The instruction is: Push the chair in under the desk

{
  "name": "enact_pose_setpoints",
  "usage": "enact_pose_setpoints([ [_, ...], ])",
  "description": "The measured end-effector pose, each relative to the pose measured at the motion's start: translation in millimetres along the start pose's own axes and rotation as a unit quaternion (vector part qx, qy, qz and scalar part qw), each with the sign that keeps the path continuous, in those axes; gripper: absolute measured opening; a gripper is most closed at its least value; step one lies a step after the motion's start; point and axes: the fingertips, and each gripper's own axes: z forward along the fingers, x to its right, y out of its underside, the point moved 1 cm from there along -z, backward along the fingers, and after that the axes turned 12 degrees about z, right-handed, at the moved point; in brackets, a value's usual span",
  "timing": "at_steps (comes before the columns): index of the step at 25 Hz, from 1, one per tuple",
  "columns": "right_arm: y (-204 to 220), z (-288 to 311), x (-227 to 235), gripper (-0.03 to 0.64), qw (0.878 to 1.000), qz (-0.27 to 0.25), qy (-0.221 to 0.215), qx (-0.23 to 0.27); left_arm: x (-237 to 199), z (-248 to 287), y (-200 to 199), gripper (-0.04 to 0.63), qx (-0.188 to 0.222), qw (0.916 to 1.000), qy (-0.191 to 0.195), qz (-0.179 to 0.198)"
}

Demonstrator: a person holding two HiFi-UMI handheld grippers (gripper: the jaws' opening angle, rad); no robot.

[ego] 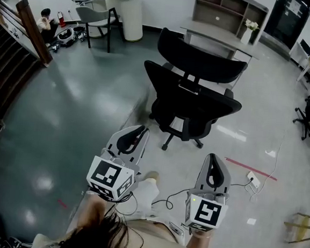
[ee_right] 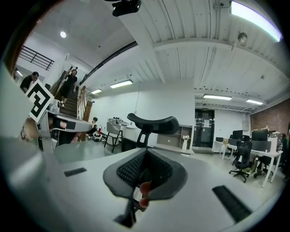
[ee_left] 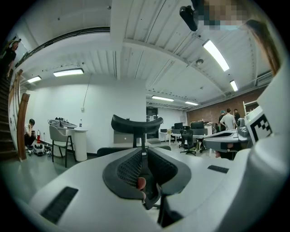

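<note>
Head view: a black office chair (ego: pixel 192 100) stands on the grey floor in the upper middle of the frame, its backrest facing you. Behind it, toward the top of the frame, is the grey desk (ego: pixel 219 35); the chair's seat is out from under it. Your left gripper (ego: pixel 139 133) is at lower left and your right gripper (ego: pixel 213 161) at lower right. Both point toward the chair and stand well apart from it. A round white table (ego: pixel 134 8) with a grey side chair (ego: pixel 97 18) is at upper left, and a strip of red tape (ego: pixel 247 168) lies on the floor at right.

Left gripper view: your jaws are pressed together at the lower middle of the frame, with nothing between them. The chair's curved headrest (ee_left: pixel 137 124) rises just above their tips, at a distance.

Right gripper view: your jaws are likewise together and hold nothing. The headrest shows above them, a little left of centre, and a staircase (ee_right: pixel 72 106) climbs at the left edge.
</note>
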Motion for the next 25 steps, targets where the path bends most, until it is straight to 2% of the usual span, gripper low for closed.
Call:
enact_pose_setpoints([
  [6, -7.0, 34.5, 7.5, 0.025, 1.000, -0.017, 0.003, -0.010, -15.4, 36.9, -1.3, 0.044, -0.009, 0.9997, 0.006, 0.022],
  [10, -10.3, 55.5, 8.2, 0.026, 1.000, -0.004, 0.005, -0.013, -25.8, 54.4, 0.7, 0.044, -0.012, 0.9996, 0.016, 0.018],
  [16, -13.1, 82.7, 14.0, 0.026, 0.999, -0.013, 0.028, -0.025, -44.3, 78.6, 2.2, 0.044, -0.014, 0.9993, 0.033, 0.015],
  [25, -12.7, 126.8, 12.0, 0.029, 0.997, -0.028, 0.045, -0.049, -71.1, 116.8, 18.0, 0.044, -0.029, 0.9970, 0.062, 0.037],
])
